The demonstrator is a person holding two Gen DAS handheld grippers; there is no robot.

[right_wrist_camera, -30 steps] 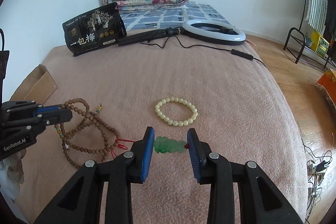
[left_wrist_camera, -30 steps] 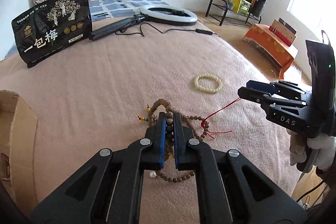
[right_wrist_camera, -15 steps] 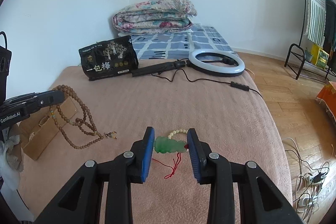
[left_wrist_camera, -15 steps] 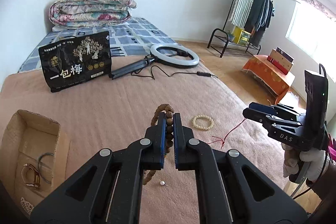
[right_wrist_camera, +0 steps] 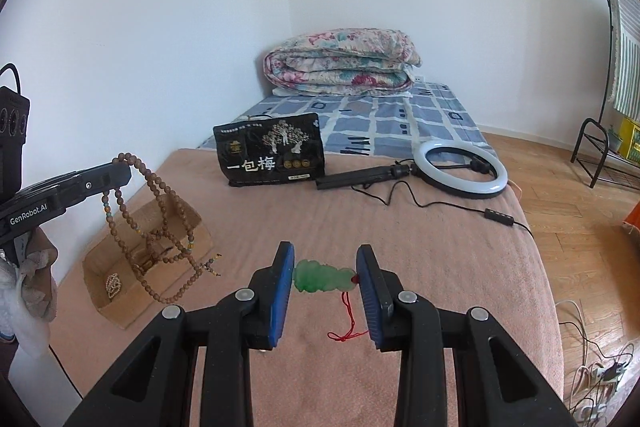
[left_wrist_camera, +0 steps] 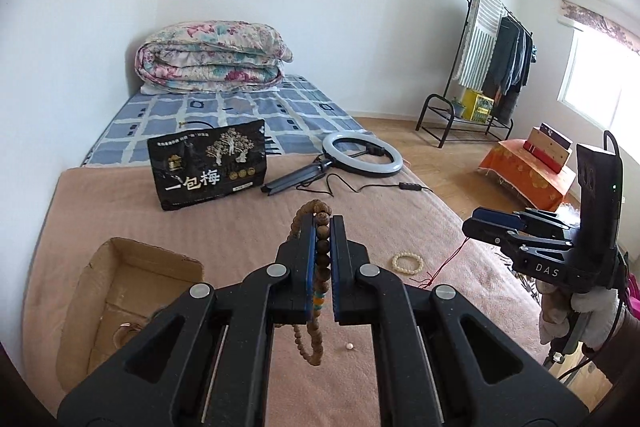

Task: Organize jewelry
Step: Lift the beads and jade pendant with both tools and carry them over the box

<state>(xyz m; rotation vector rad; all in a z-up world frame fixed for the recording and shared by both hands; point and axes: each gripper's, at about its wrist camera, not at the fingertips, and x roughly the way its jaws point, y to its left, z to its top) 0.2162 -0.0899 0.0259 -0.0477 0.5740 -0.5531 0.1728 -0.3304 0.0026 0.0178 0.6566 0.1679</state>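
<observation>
Step in hand: both grippers hold jewelry clear of the pink blanket (left_wrist_camera: 224, 211); judging by the open cardboard box (left_wrist_camera: 132, 291) that already holds small pieces, the aim is to carry both loads there.
Doing it well, left: the left gripper (left_wrist_camera: 323, 227) should travel smoothly and level so the hanging loops of the wooden bead necklace (right_wrist_camera: 156, 227) do not swing and snag on the box's rim; it should lower until the loops pool on the box floor before letting go.
Doing it well, right: the right gripper (right_wrist_camera: 325, 273) should keep steady pressure on the green jade pendant (right_wrist_camera: 322, 275), which looks smooth and hard and could slip; its red cord (right_wrist_camera: 349, 319) should follow into the box, not drape over the wall.
Order: the box looks narrow, so one load at a time seems safer than both together.
Left claw state: jaws clamped together on a strand of the necklace, beads stacked between the blue pads.
Right claw state: jaws partly apart, pressed on the two ends of the pendant.
Necklace versus claw: pinched near the fingertips, with loops hanging below, over the box in the right wrist view.
Pendant versus claw: spans crosswise between the pads near the tips, cord dangling beneath.
Left behind: a pale bead bracelet (left_wrist_camera: 407, 262) lies on the blanket between the two grippers, untouched.
</observation>
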